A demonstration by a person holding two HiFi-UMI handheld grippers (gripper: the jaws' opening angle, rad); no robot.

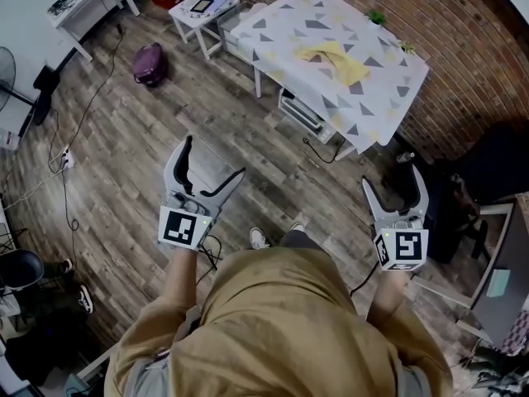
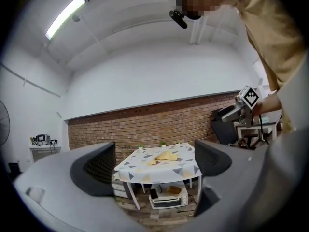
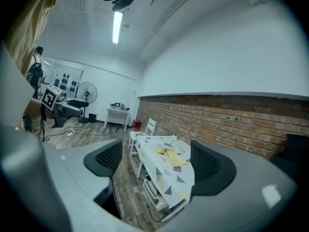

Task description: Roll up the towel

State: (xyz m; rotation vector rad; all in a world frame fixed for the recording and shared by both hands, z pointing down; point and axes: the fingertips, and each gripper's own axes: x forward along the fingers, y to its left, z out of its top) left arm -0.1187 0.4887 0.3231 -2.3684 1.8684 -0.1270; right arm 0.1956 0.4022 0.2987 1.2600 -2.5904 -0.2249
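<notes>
zero progress: towel lies unrolled on the table; left gripper and right gripper spread, empty, well away.

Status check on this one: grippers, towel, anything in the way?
left gripper open, empty; right gripper open, empty. Yellow towel crumpled on the patterned table, out of reach ahead, unrolled. A cable on the floor near the table.

Left tool and right tool, jaws spread, nothing between.
</notes>
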